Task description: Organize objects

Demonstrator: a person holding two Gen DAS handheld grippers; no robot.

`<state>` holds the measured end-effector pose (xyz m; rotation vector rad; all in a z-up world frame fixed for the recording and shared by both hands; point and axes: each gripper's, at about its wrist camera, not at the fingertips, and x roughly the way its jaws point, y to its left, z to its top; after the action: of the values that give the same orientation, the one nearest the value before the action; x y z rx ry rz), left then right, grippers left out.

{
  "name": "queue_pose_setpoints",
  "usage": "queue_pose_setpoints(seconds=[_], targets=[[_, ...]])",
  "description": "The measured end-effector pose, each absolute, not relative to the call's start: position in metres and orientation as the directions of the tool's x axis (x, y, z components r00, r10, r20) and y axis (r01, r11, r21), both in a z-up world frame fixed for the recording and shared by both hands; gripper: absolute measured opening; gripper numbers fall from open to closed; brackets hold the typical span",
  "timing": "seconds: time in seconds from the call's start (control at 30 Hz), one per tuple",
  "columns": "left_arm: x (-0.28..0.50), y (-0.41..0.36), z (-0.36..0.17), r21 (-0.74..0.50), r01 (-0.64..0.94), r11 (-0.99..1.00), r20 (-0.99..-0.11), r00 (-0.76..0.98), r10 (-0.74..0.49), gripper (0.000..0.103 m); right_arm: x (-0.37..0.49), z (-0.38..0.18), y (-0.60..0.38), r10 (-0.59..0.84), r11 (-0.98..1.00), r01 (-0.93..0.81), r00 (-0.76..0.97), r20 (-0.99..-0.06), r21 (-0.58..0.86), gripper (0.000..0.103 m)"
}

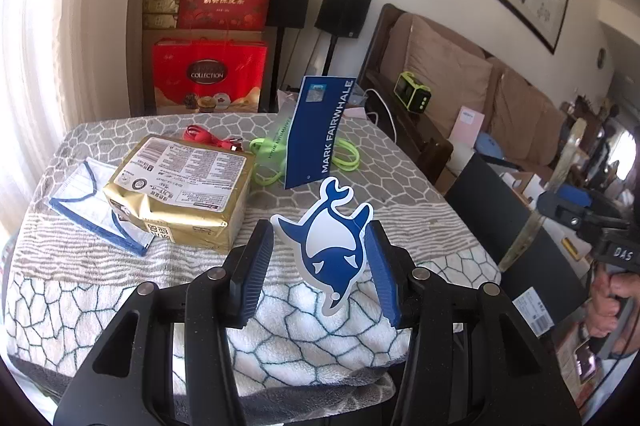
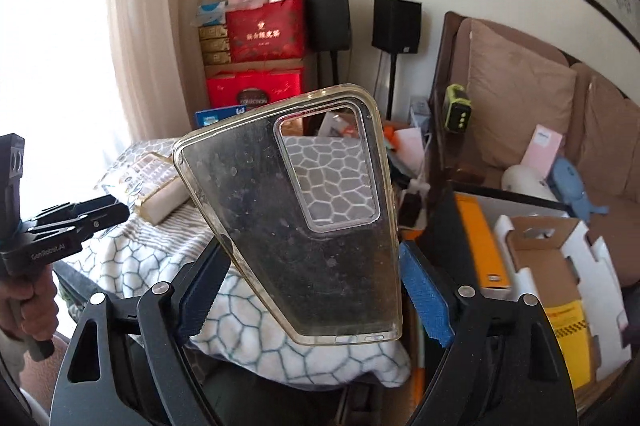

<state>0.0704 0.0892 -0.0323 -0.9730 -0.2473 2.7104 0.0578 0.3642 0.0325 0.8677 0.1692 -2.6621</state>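
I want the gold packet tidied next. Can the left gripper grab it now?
Probably not yet. The left gripper already has the whale tag between its fingers. The gold packet lies uncovered on the table just ahead, so it should be easy once the tag is put down.

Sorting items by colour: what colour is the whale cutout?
Blue and white whale cutout, clearest in the left wrist view.

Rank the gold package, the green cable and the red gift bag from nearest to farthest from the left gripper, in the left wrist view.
From the left gripper:
1. gold package, ahead-left on the table.
2. green cable, farther back, mid-table.
3. red gift bag, beyond the table by the wall.
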Motion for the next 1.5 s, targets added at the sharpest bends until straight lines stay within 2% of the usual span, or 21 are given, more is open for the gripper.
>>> queue_pose_setpoints(seconds=[0.37,0.8,1.13,1.37,1.5], targets=[[0.077,0.111,-0.028,-0.2,-0.185,-0.962,-0.607,-0.747,0.27,0.044,0.077,0.024,0.41,-0.282,-0.953,0.296,-0.791,-0.544,0.064,0.086],[0.092,0.152,-0.028,-0.184,-0.222,-0.958,-0.604,-0.743,0.288,0.044,0.095,0.021,0.446,-0.27,-0.96,0.266,-0.813,-0.516,0.084,0.086],[0.097,0.189,-0.02,-0.177,-0.245,-0.953,-0.599,-0.742,0.302,0.044,0.115,0.053,0.452,-0.348,-0.937,0.317,-0.836,-0.424,0.143,0.086],[0.101,0.203,-0.006,-0.153,-0.253,-0.955,-0.573,-0.765,0.294,0.044,0.124,0.064,0.447,-0.336,-0.941,0.323,-0.855,-0.396,0.103,0.086],[0.102,0.204,-0.002,-0.142,-0.246,-0.959,-0.56,-0.779,0.283,0.044,0.132,0.074,0.46,-0.313,-0.95,0.297,-0.884,-0.348,0.1,0.086]])
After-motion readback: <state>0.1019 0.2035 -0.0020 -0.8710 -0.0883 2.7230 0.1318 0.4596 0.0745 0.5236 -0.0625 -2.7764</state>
